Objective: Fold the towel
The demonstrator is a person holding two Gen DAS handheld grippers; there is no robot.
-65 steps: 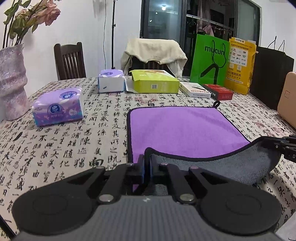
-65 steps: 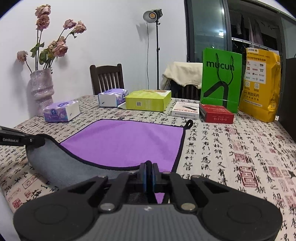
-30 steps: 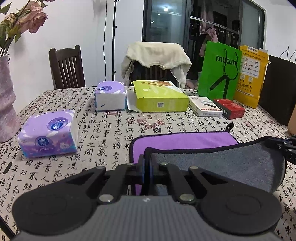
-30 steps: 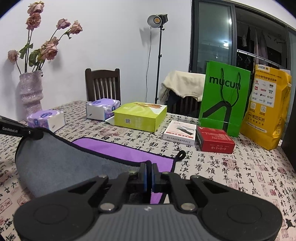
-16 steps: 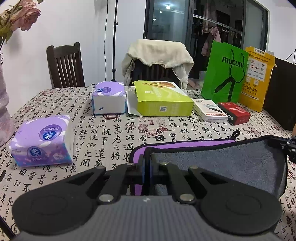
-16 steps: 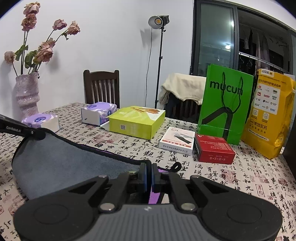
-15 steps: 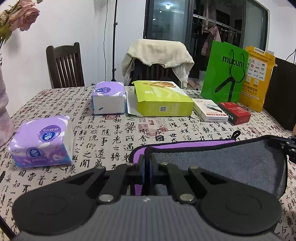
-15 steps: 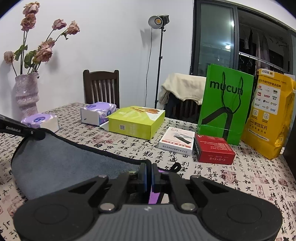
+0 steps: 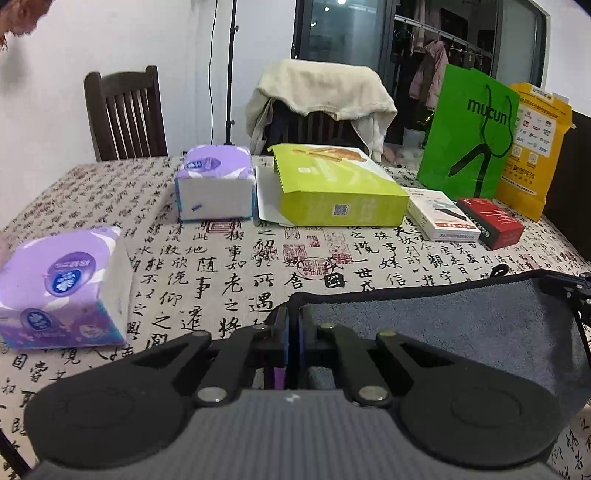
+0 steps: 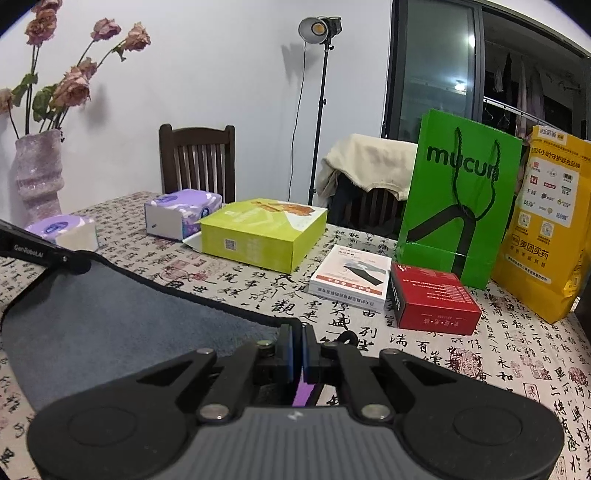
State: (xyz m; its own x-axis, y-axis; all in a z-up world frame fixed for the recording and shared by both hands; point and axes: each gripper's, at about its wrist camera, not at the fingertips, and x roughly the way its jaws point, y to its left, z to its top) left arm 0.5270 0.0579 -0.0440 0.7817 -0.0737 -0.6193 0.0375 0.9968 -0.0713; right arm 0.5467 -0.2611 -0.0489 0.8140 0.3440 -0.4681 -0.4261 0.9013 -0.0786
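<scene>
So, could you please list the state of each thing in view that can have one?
left tongs: shut on towel corner.
right tongs: shut on towel corner.
towel: lifted between both tongs, grey side showing, black edge sagging.
lime box: lying flat, end flap open.
green bag: standing upright.
yellow bag: standing upright.
studio lamp: lit.
chair: draped with cream cloth.

place: home dining room — calligraphy-print tablecloth [image 9: 229, 266] | wooden chairs [image 10: 197, 162] at far edge | vase of dried roses [image 10: 37, 173] at left corner | tissue packs [image 9: 62, 288] | shopping bags [image 10: 458, 195] — balcony laundry behind glass
</scene>
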